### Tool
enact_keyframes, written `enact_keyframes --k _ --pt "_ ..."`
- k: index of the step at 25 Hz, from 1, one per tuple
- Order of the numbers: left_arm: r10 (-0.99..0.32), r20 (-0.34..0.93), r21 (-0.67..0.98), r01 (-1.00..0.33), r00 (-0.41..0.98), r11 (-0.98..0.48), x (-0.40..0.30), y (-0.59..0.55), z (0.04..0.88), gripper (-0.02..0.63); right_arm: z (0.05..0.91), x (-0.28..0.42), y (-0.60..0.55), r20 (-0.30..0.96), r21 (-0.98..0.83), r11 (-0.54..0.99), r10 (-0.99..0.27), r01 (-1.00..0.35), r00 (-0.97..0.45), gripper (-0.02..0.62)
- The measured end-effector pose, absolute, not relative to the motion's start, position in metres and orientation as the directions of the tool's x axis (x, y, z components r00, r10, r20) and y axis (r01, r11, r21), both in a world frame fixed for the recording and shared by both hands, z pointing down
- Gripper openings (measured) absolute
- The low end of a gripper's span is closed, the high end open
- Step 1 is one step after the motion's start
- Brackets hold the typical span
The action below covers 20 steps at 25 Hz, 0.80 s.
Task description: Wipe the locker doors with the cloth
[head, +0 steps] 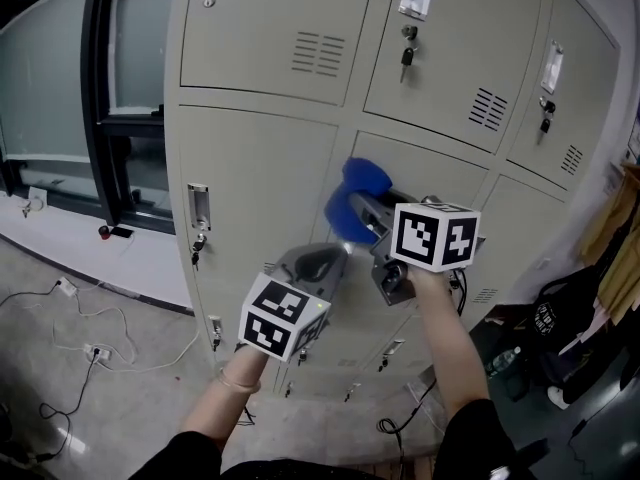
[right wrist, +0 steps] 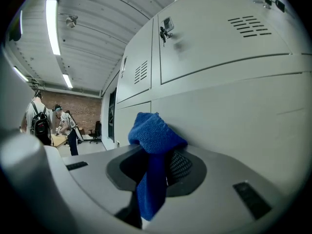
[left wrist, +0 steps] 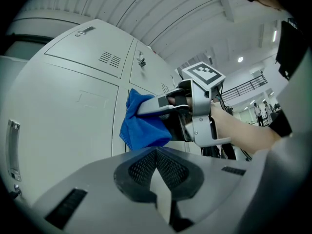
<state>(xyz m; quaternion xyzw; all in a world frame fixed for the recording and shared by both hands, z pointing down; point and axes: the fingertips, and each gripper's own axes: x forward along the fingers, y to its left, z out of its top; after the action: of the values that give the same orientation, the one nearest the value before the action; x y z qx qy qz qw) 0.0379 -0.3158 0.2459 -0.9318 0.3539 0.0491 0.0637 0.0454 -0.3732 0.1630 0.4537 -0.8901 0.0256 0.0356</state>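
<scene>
Grips cloth in right gripper, jaws closed on it. Presses it against a door, by the seam. Holds left gripper just below, jaws together, empty. Risks snagging cloth on a latch and pulling it free. Risks scraping paint with bare jaws.

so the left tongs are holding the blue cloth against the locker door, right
Not quite. The right tongs hold the blue cloth against the locker door. The right gripper view shows the cloth pinched between its jaws. In the left gripper view, the left tongs are shut with nothing in them.
</scene>
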Motion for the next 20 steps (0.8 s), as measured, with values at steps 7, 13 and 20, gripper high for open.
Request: enact_keyframes --k 7,13,20 --pt "-0.655 -0.126 -0.081 -0.666 0.745 -0.742 0.038 -0.318 0.249 0.006 0.171 0.045 -0.391 0.091 -0.01 0.567 -0.819 -0.823 -0.566 0.084" --pt "-0.654 -0.113 -0.066 -0.662 0.748 -0.746 0.04 -0.323 0.255 0.006 0.171 0.046 -0.393 0.087 0.017 0.563 -0.824 -0.826 -0.56 0.084" --pt "-0.64 -0.112 -0.054 -0.648 0.76 -0.76 0.046 -0.323 0.256 0.006 0.17 0.061 -0.393 0.076 0.038 0.536 -0.843 -0.843 -0.532 0.084"
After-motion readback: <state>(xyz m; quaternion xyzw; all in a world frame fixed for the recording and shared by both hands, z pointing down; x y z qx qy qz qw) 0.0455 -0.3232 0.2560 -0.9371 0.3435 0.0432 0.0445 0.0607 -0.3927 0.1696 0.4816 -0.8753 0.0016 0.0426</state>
